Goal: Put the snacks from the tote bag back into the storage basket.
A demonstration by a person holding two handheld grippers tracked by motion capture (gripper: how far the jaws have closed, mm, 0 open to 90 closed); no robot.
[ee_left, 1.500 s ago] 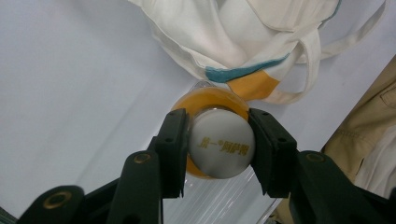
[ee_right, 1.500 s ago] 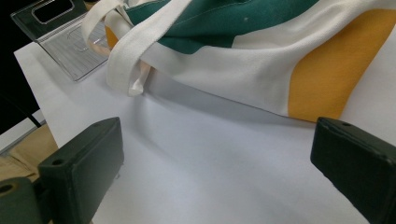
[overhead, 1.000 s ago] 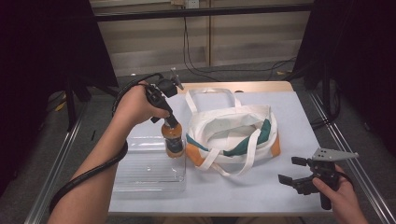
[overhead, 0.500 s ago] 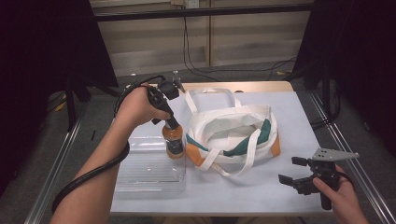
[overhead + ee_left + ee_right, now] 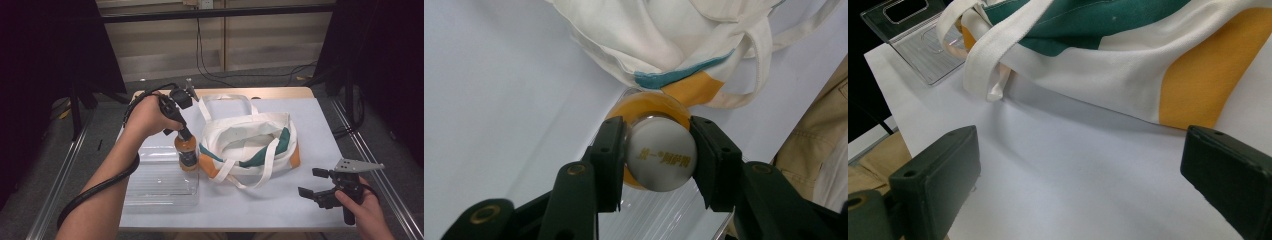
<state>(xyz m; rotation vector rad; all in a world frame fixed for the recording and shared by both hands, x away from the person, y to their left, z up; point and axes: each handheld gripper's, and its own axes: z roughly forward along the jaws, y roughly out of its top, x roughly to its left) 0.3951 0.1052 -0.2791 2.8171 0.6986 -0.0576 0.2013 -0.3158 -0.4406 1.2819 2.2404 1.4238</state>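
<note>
My left gripper (image 5: 659, 160) is clamped on the white cap of the bottle (image 5: 187, 152), one jaw on each side of it, coming down from above. The bottle holds orange liquid and stands upright at the right edge of the clear tray (image 5: 160, 177), which sits toward the desk's near-left corner; the bottle is just beside the left end of the tote bag (image 5: 250, 142), possibly touching it. The bag, cream with green and orange panels, lies mouth-up across the middle of the desk (image 5: 310, 120), handles flopped outward. My right gripper (image 5: 320, 190) hovers near the near-right corner, jaws wide apart, nothing between them, pointed at the bag's side (image 5: 1128, 75). Risks as I judge them: the grip is on the rounded cap alone, so a heavy bottle could swing or slip out when lifted. The bag's mouth is slack; with no hand holding it open, the bottle may catch the rim or a handle.
</note>
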